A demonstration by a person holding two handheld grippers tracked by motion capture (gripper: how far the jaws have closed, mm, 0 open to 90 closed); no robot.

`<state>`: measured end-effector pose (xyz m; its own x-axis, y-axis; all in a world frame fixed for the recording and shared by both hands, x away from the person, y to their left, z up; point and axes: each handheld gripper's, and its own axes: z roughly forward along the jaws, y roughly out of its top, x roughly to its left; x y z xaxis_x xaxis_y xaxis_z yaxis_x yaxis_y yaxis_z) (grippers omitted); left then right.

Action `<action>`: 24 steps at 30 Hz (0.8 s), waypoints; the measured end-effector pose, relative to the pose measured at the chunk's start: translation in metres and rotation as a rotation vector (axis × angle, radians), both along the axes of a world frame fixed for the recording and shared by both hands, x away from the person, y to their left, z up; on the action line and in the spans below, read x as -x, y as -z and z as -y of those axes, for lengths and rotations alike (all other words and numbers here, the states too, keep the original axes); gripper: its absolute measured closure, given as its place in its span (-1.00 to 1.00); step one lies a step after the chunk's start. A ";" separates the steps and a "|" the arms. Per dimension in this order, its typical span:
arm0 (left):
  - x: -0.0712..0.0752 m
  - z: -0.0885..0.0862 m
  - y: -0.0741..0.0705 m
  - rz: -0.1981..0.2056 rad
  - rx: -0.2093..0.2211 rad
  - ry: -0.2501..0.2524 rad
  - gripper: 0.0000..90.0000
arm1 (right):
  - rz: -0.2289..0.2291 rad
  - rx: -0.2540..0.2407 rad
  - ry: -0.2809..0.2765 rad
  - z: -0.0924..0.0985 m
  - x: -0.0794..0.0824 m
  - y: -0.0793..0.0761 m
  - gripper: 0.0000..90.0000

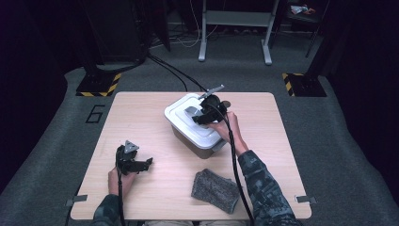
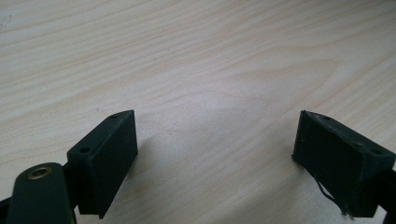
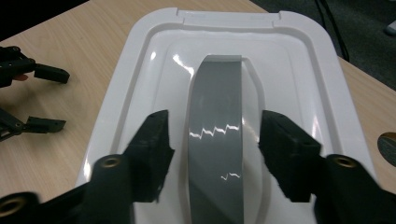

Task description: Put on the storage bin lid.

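1. The grey handle [image 3: 215, 140] runs lengthwise between the right gripper [image 3: 212, 144], one finger on each side of it, its long axis pointing straight away along the lid [image 3: 140, 84].
2. Those fingers stand apart with a gap to the handle on both sides, not pressing it.
3. The white-lidded box [image 1: 195, 129] sits mid-tabletop [image 1: 155, 188], its lid on; the lid is glossy, the handle a smooth arched strap.
4. The left gripper [image 1: 141, 165], fingers wide apart on nothing, rests well apart at the near left.
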<state>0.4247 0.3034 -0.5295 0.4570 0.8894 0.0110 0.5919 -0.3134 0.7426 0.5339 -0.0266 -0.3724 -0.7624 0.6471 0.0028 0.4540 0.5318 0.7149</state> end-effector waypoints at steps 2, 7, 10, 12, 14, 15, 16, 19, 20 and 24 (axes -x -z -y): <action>0.000 0.000 0.000 0.000 0.000 0.000 -0.71 | 0.012 0.004 0.011 0.002 0.003 -0.002 -0.32; 0.000 0.000 0.000 0.000 -0.001 0.001 -0.71 | 0.039 -0.004 0.048 0.016 0.013 -0.009 -0.69; 0.000 0.000 0.000 0.001 -0.001 0.000 -0.71 | 0.062 -0.002 0.065 0.025 0.020 -0.015 -0.80; 0.000 0.000 0.000 0.000 -0.001 0.000 -0.71 | 0.076 0.003 0.074 0.034 0.024 -0.019 -0.86; 0.000 0.000 0.000 0.000 -0.001 0.000 -0.71 | 0.091 0.004 0.092 0.043 0.030 -0.022 -0.90; 0.000 0.000 0.000 0.001 0.000 0.000 -0.71 | 0.096 0.002 0.101 0.048 0.033 -0.023 -0.90; 0.000 0.000 0.000 0.000 -0.001 0.000 -0.71 | 0.102 0.002 0.105 0.052 0.034 -0.023 -0.91; 0.000 0.000 0.000 0.000 -0.002 0.000 -0.71 | 0.115 0.005 0.136 0.068 0.042 -0.024 -0.94; 0.000 0.000 0.000 0.001 -0.002 0.000 -0.71 | 0.119 0.011 0.145 0.074 0.044 -0.023 -0.94; 0.000 0.000 0.000 0.001 -0.002 0.001 -0.71 | 0.123 0.006 0.192 0.095 0.052 -0.018 -0.95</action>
